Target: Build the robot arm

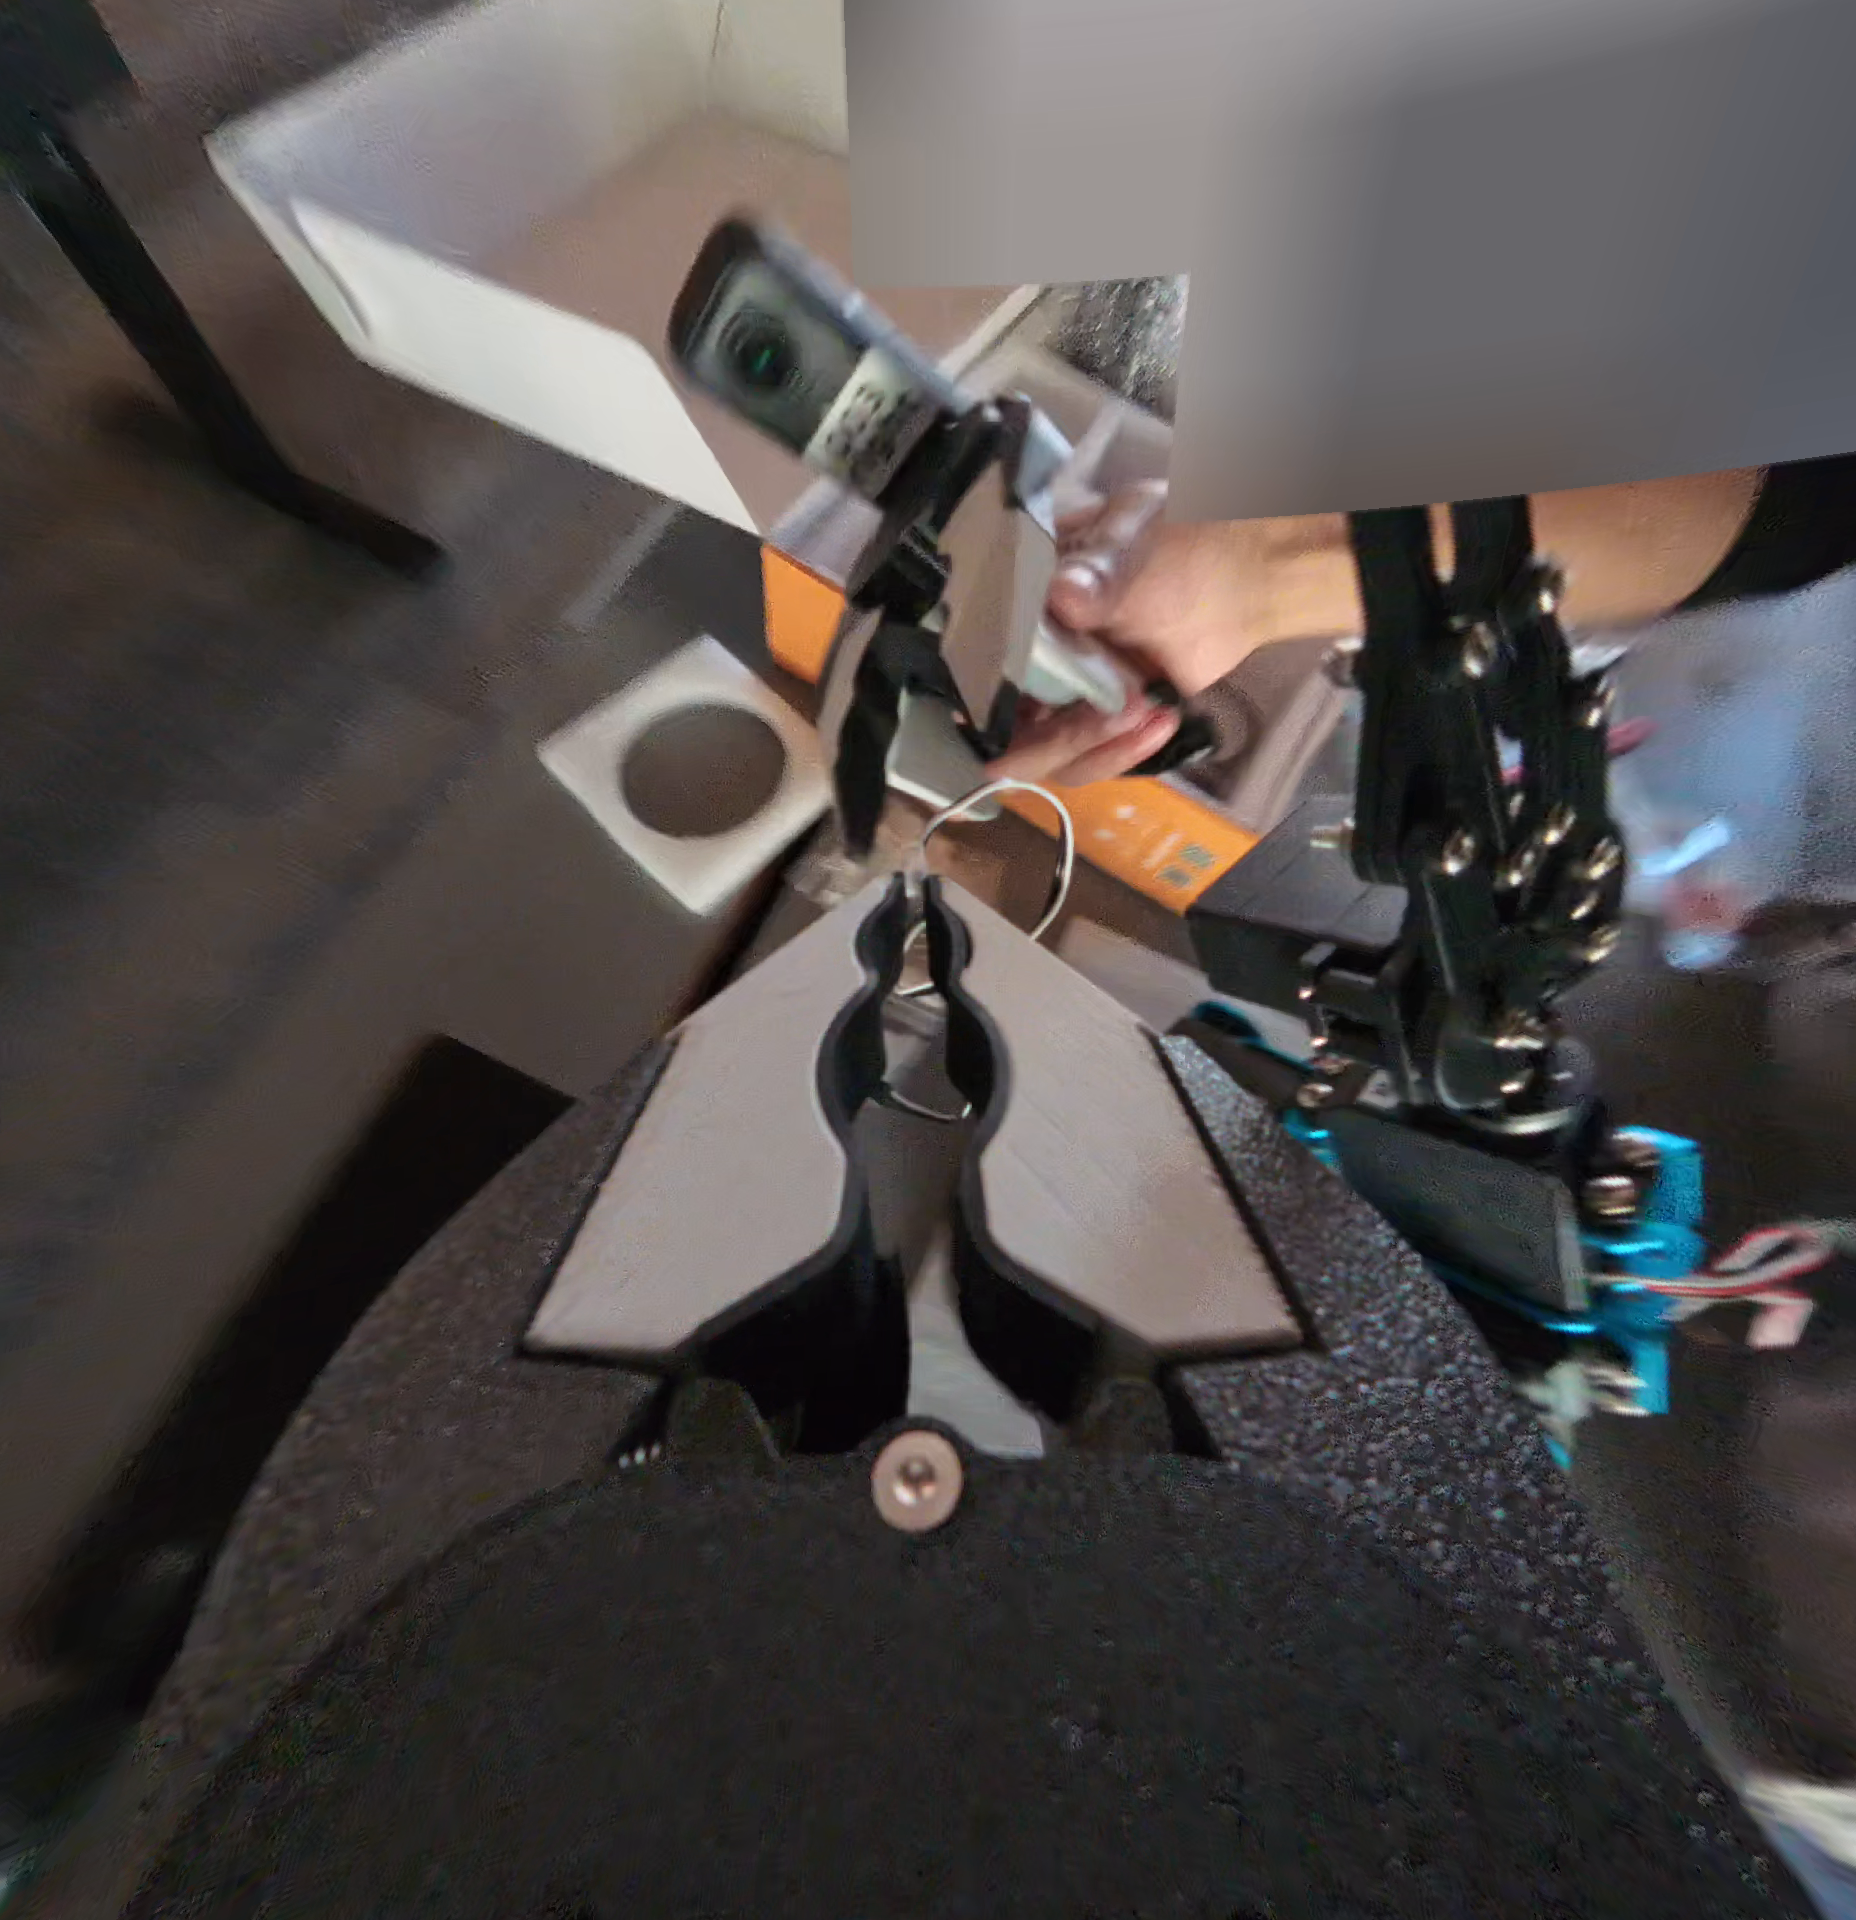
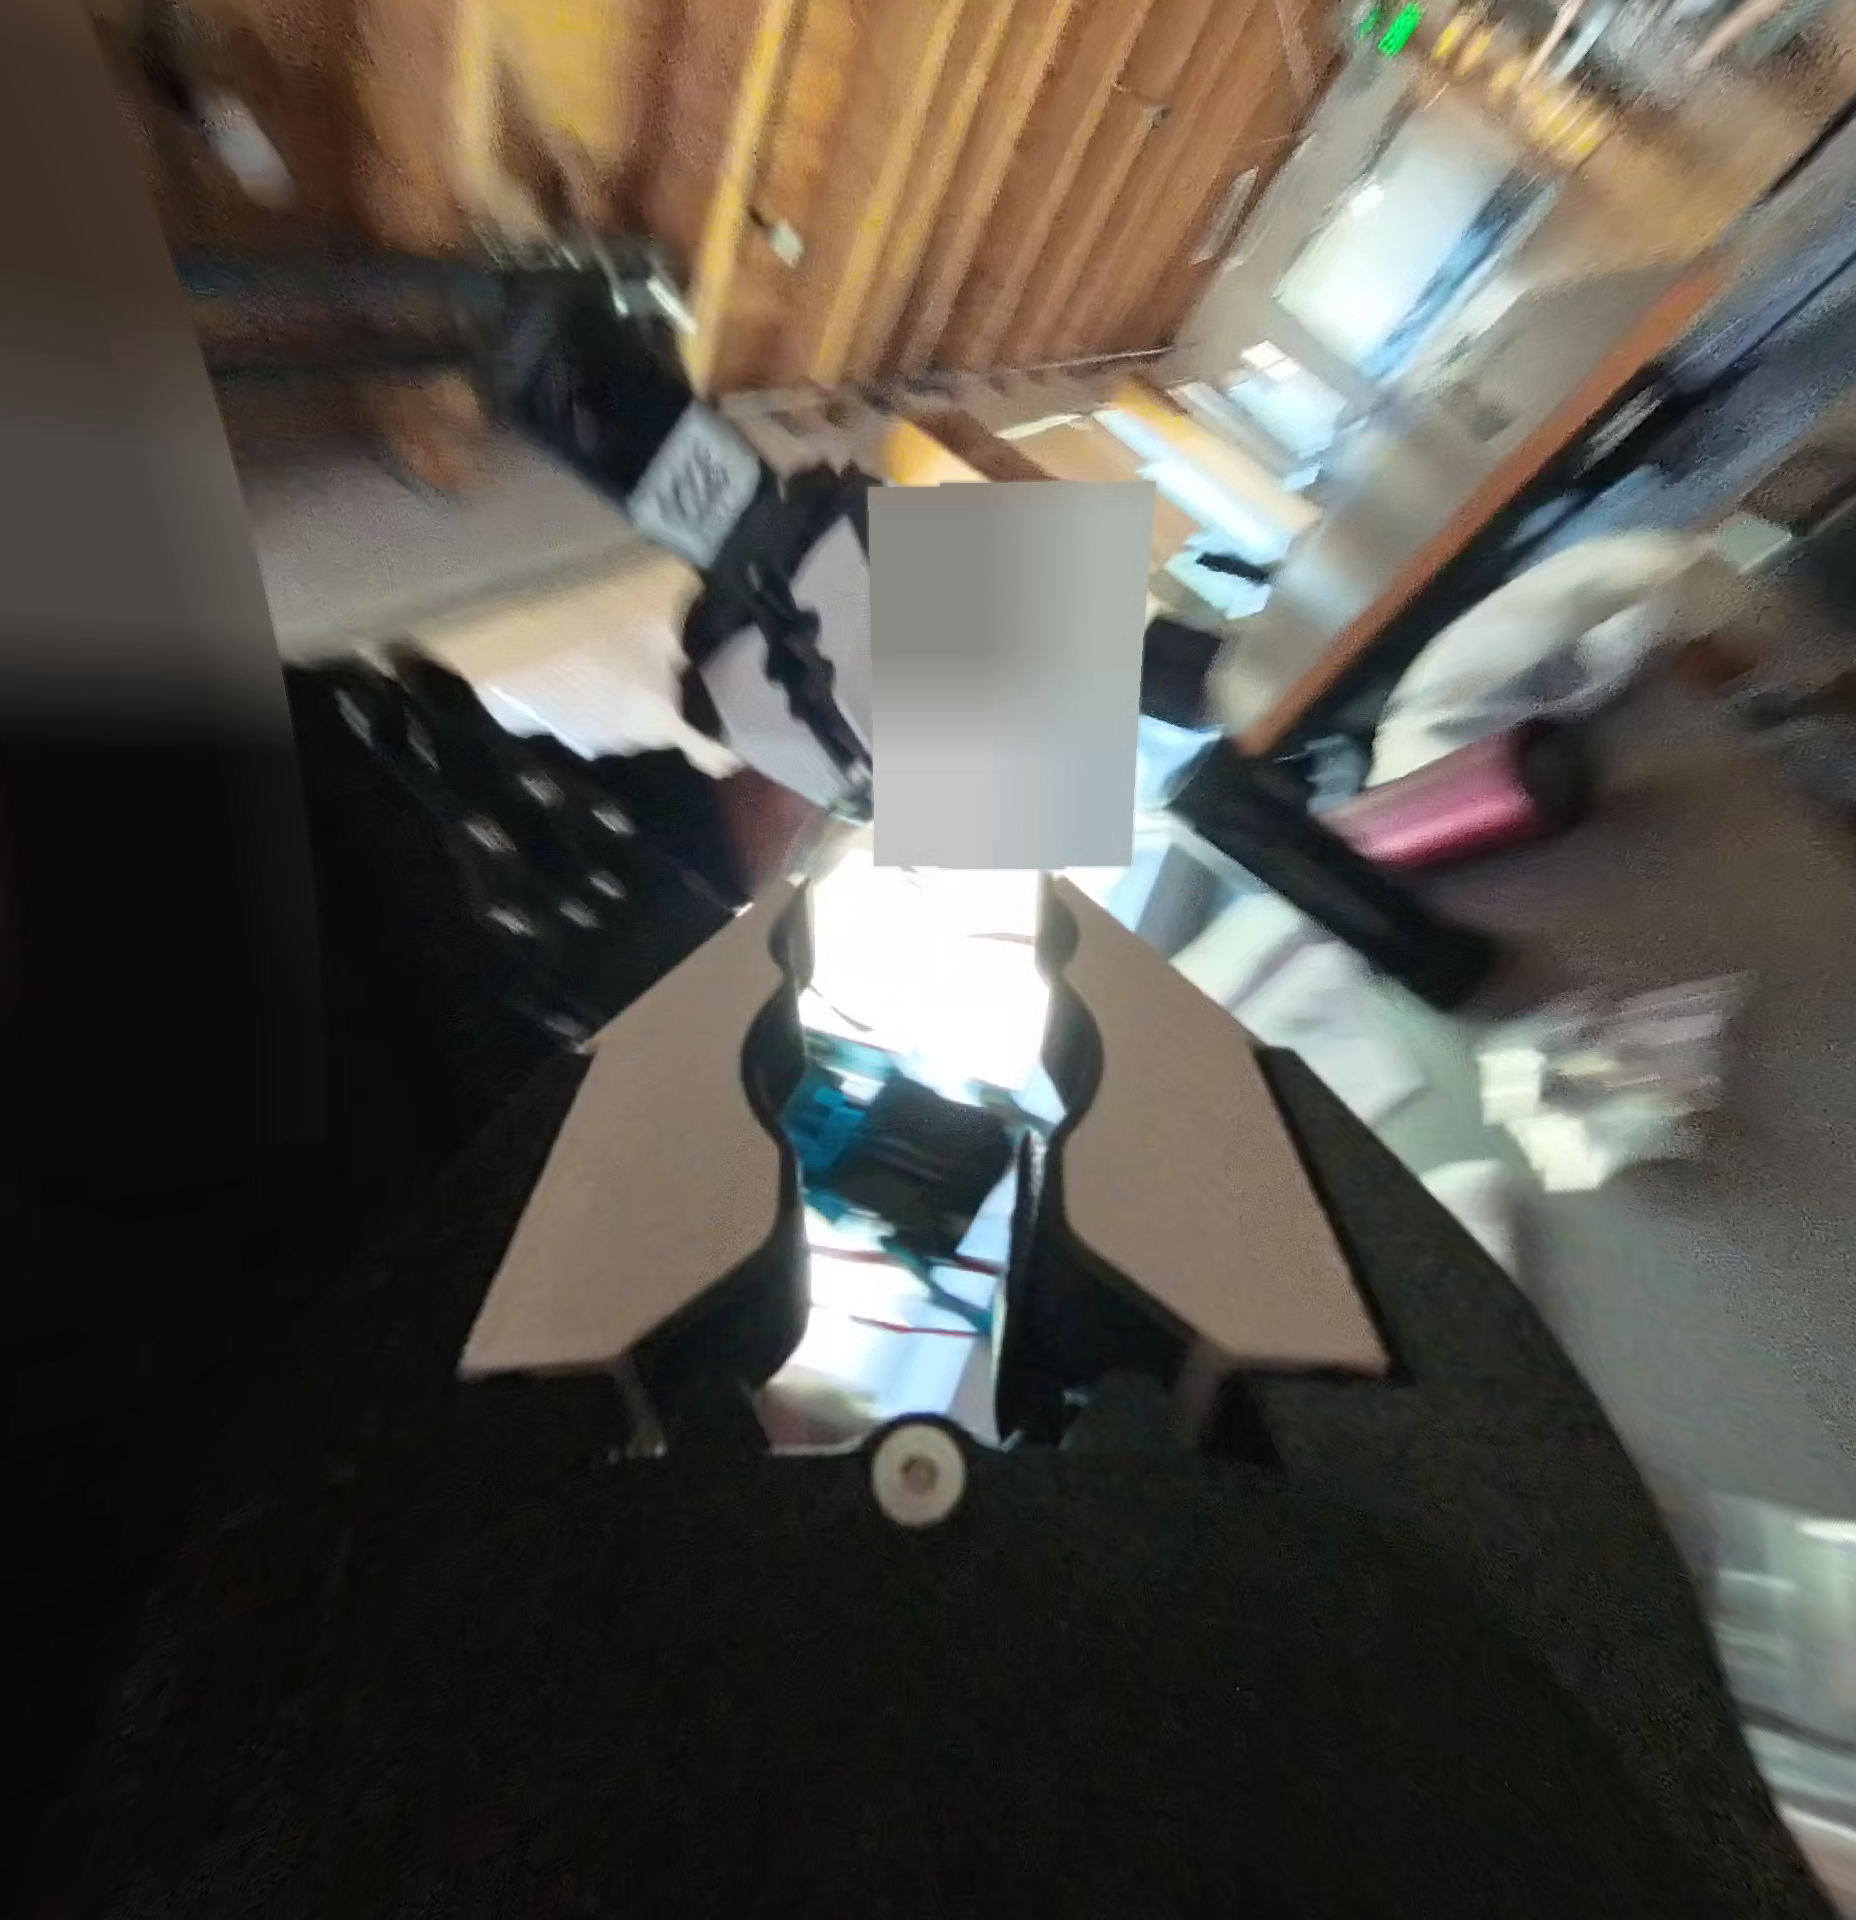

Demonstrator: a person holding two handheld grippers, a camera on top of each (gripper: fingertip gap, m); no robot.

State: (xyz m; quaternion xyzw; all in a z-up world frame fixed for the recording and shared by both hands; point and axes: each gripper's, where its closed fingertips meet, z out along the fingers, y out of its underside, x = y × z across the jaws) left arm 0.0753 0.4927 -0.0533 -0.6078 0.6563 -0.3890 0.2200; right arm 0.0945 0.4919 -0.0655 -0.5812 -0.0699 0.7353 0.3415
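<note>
In the left wrist view my left gripper [image 1: 908, 896] is shut, its tips pinching a thin wire loop [image 1: 1049, 831] that curls up to the right. Just beyond it is the right gripper [image 1: 903, 717] with its camera, held by a person's hand [image 1: 1163, 634] and tilted down towards the loop. In the blurred right wrist view my right gripper [image 2: 924, 935] has its fingers apart around a shiny flat piece [image 2: 903, 1039] that fills the gap and reflects black and blue parts. The left gripper [image 2: 768, 623] shows blurred beyond it.
A black jointed bracket assembly with blue parts [image 1: 1475, 831] stands at the right. A white square piece with a round hole [image 1: 591, 753], an orange box [image 1: 1142, 831] and a white box [image 1: 467, 291] lie on the dark surface. A wooden wall [image 2: 903, 156] is behind. The tips of both grippers are at nearly the same place.
</note>
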